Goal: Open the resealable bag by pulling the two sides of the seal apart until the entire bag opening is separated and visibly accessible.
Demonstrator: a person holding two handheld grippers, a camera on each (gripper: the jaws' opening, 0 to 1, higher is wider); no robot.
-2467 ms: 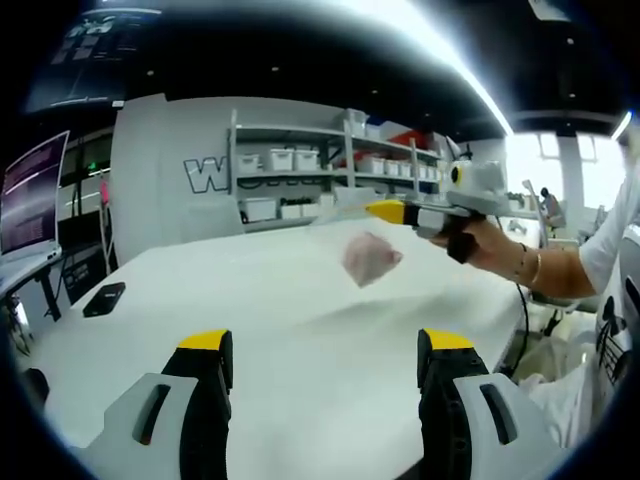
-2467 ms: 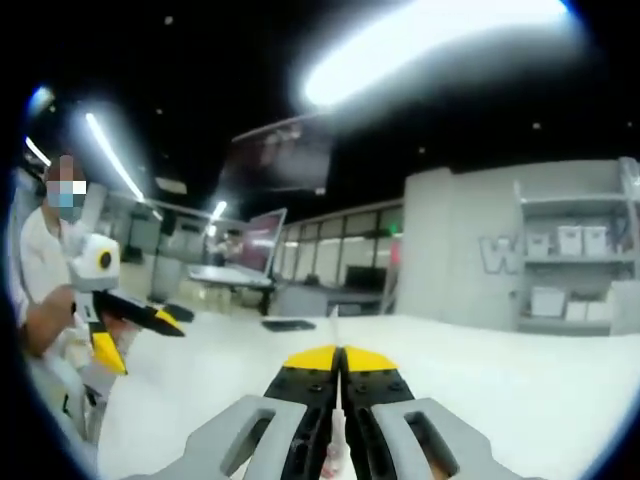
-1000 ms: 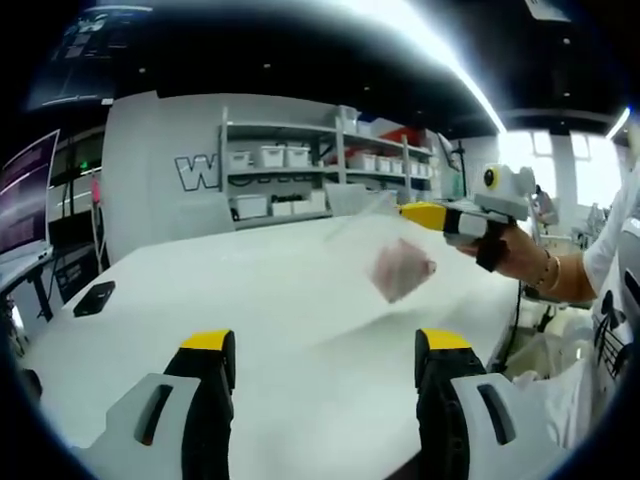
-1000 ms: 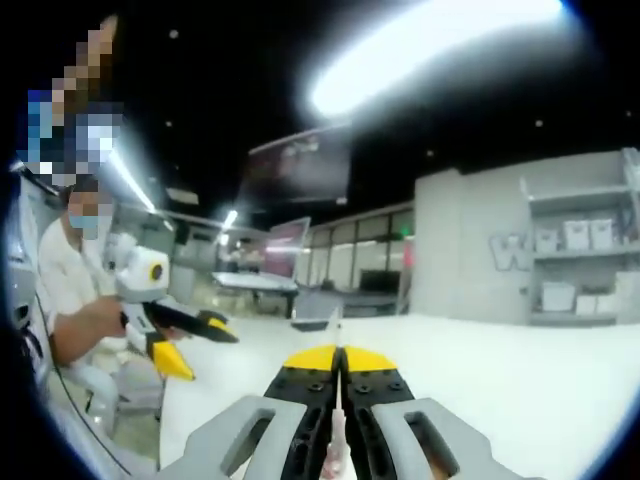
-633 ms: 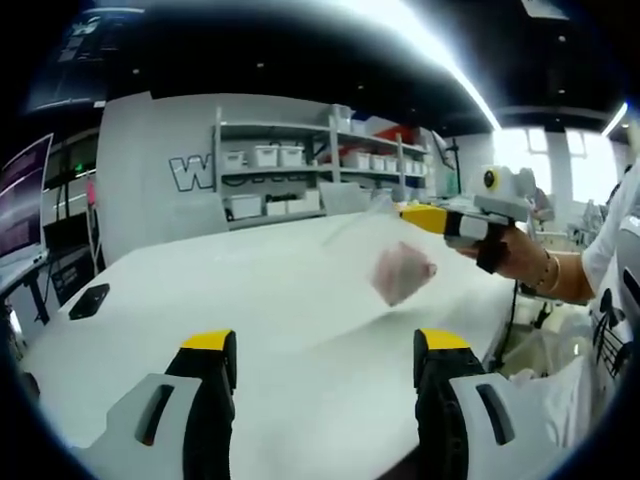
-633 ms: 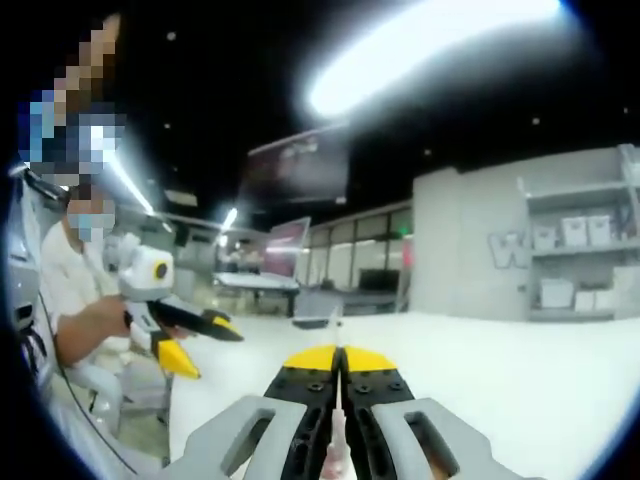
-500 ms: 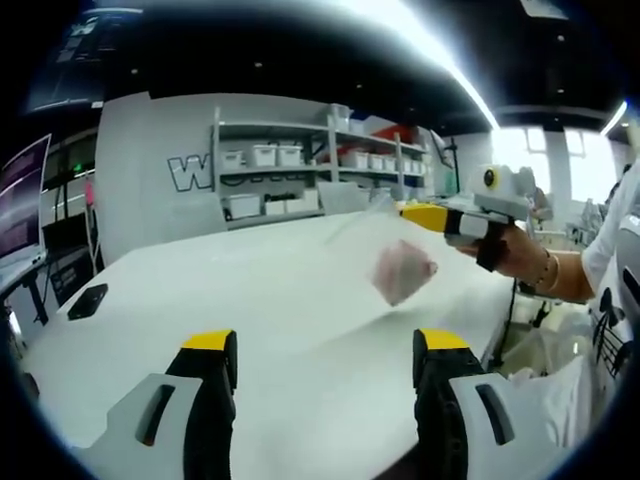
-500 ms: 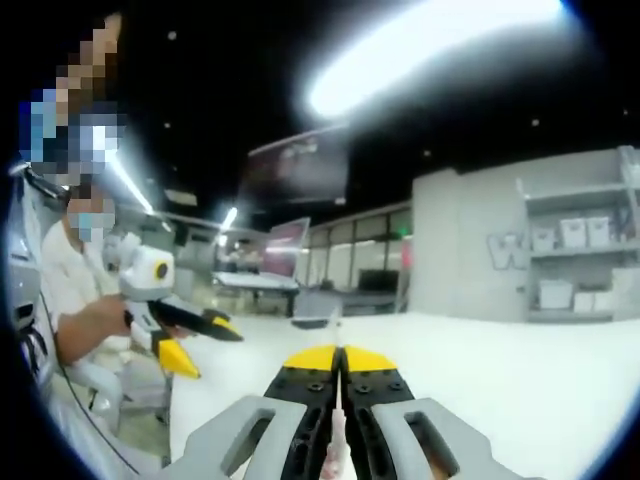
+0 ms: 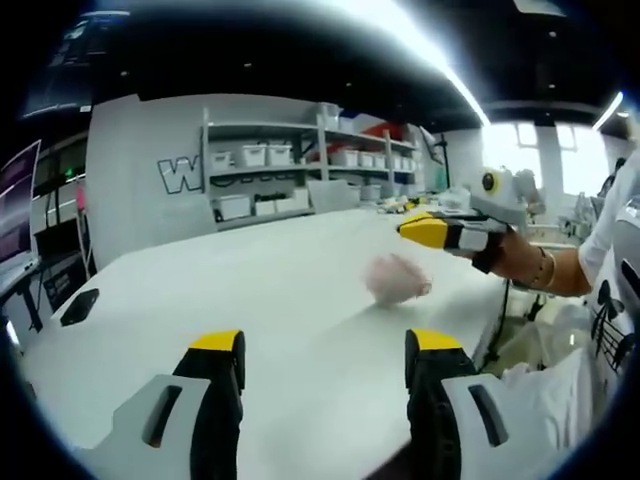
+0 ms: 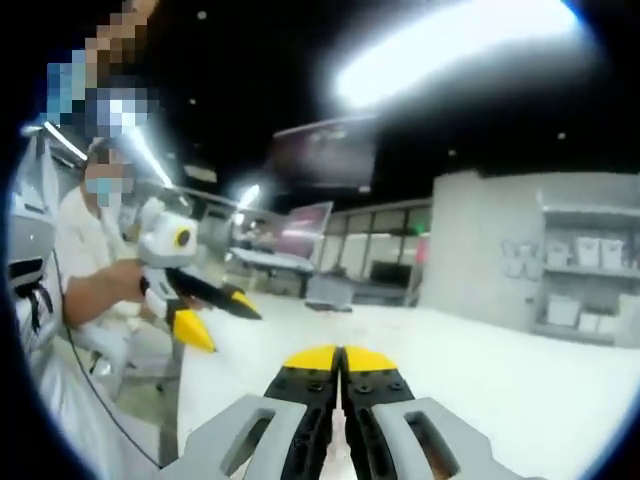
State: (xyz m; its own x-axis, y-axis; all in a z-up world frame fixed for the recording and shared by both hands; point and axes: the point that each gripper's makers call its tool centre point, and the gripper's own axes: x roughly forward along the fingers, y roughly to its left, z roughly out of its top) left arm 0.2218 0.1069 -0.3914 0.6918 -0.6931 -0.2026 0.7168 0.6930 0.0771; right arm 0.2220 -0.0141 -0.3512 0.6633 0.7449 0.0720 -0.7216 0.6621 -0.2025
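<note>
The seal is not parted yet, so the real pulling is still ahead. The right gripper [image 9: 432,229] has its jaws pressed together on what looks like the bag's top edge, though blur hides the plastic there. The bag [image 9: 396,278], clear with a pinkish lump inside, hangs just below that gripper, low over the white table [image 9: 250,300]. The left gripper [image 9: 322,352] waits nearer, jaws wide, holding nothing.

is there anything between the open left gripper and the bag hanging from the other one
Nothing visible does. Bare white table lies between the left gripper and the bag with its pink contents, which the right gripper holds.
</note>
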